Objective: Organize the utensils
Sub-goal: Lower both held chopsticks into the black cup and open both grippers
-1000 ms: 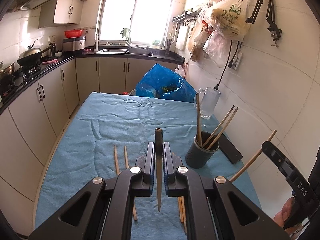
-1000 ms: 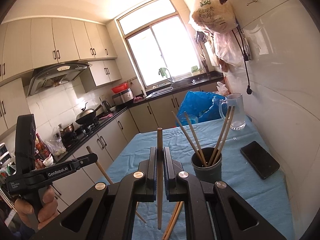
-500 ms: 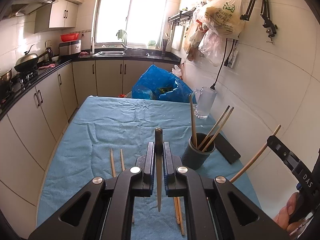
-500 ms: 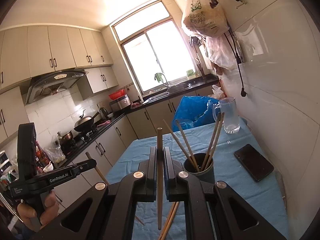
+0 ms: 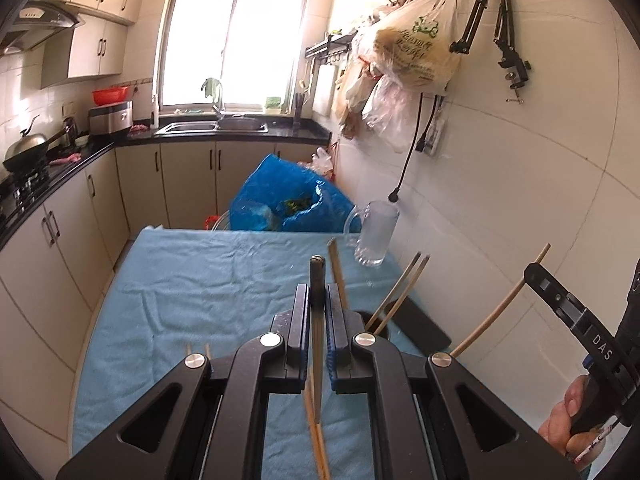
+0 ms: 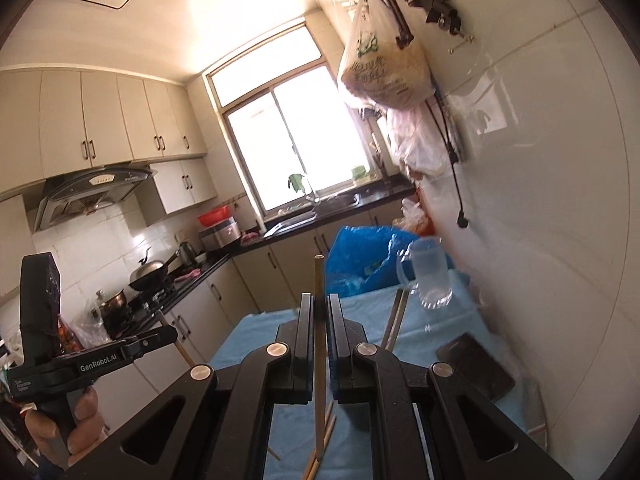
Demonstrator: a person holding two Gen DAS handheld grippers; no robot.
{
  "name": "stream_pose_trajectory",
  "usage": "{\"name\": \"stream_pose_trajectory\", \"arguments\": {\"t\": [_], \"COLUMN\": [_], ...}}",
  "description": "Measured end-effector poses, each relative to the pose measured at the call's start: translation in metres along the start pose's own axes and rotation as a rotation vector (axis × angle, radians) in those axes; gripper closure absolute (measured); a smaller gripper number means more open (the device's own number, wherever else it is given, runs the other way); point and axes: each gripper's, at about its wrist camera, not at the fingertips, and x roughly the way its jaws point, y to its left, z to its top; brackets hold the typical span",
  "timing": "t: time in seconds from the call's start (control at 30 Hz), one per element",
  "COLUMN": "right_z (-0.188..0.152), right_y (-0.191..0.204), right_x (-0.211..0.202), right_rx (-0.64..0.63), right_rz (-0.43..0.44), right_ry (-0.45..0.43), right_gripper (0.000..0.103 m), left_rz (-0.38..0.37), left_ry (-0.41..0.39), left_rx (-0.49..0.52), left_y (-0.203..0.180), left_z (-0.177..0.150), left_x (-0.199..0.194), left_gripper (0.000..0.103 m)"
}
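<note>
Lifting away from the blue-clothed counter [image 5: 192, 280], both claws have risen since a second ago: the left claw [image 5: 319, 300] pinches a dark-tipped chopstick [image 5: 318, 276] at frame centre, and the right claw [image 6: 319, 312] pinches a plain wooden chopstick [image 6: 319, 280]. The dark holder cup [image 5: 382, 322], which stood clear at centre right, now sits half hidden behind the left claw's fingers, with sticks [image 5: 400, 292] leaning out. Both pickups look done, so dropping each stick into the cup seems next, while loose chopsticks [image 5: 316, 432] wait low in frame
</note>
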Motion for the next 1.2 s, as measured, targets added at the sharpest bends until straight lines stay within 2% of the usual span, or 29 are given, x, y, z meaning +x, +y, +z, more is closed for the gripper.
{"name": "stream_pose_trajectory", "arguments": {"t": [0.37, 0.53, 0.7, 0.9, 1.2], "right_z": [0.040, 0.045, 0.039, 0.023, 0.007], "right_y": [-0.020, -0.030, -0.039, -0.048, -0.061], "right_x": [0.025, 0.043, 0.067, 0.091, 0.108], "right_rx": [0.005, 0.021, 0.028, 0.021, 0.045], "right_rz": [-0.079, -0.099, -0.115, -0.128, -0.140], "right_ry": [-0.055, -0.055, -0.029, 0.024, 0.079], "right_gripper": [0.097, 0.097, 0.097, 0.097, 0.097], "left_rz": [-0.039, -0.049, -0.043, -0.024, -0.010], "left_ry": [-0.058, -0.038, -0.003, 0.059, 0.099], "left_rx": [0.002, -0.013, -0.021, -0.044, -0.063], "left_y": [-0.029, -0.037, -0.038, -0.027, -0.013], "left_z": [0.053, 0.066, 0.061, 0.040, 0.024], "left_x": [0.029, 0.059, 0.091, 0.122, 0.137], "left_gripper": [0.096, 0.096, 0.096, 0.096, 0.096]}}
